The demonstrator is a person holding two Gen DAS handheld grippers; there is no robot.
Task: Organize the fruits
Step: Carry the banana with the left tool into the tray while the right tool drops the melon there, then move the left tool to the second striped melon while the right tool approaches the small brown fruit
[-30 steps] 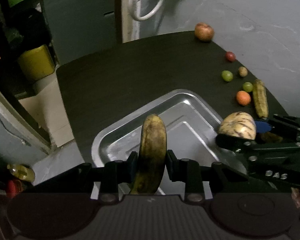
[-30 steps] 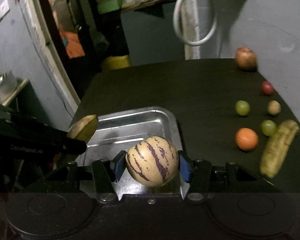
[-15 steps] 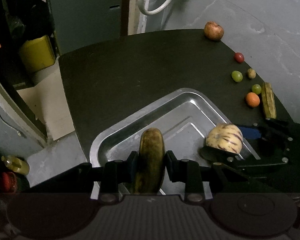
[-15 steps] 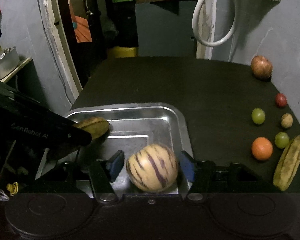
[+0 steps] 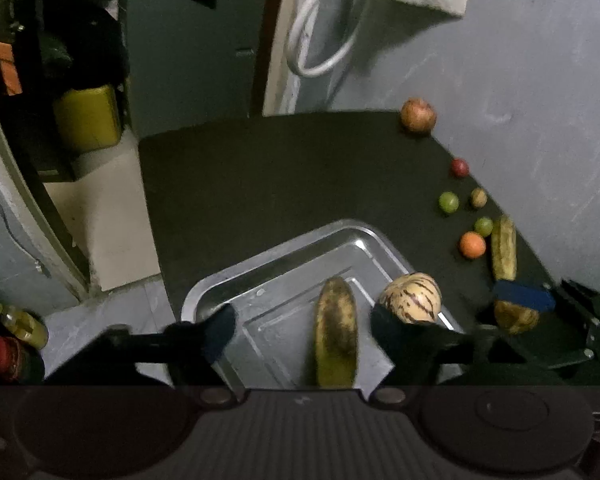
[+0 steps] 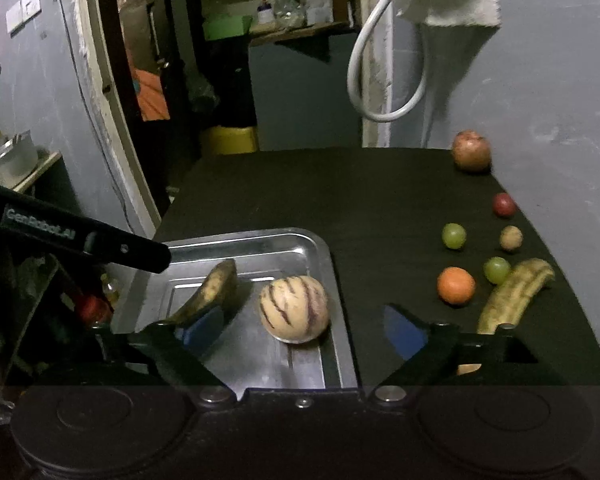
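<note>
A metal tray (image 5: 260,256) (image 6: 260,236) sits on the dark table (image 5: 280,168). A spotted banana (image 5: 336,332) (image 6: 212,288) lies in it, between the fingers of my left gripper (image 5: 300,326), whose jaws are opening and no longer touch it. Beside the banana in the tray rests a striped melon (image 5: 412,298) (image 6: 294,308). My right gripper (image 6: 304,328) is opening too, its blue pads (image 6: 404,330) well clear of the melon. A second banana (image 6: 516,296), an orange (image 6: 456,285) and several small fruits lie on the table to the right.
A pomegranate (image 6: 471,150) sits at the far right corner against the grey wall. A white hose (image 6: 380,80) hangs behind the table. A yellow canister (image 5: 86,118) stands on the floor to the left, and bottles (image 5: 20,324) stand below the table's near left edge.
Both grippers have gone from shut to open. The banana and the striped melon left the pads and now lie in the tray, and both grippers have drawn back a little.
</note>
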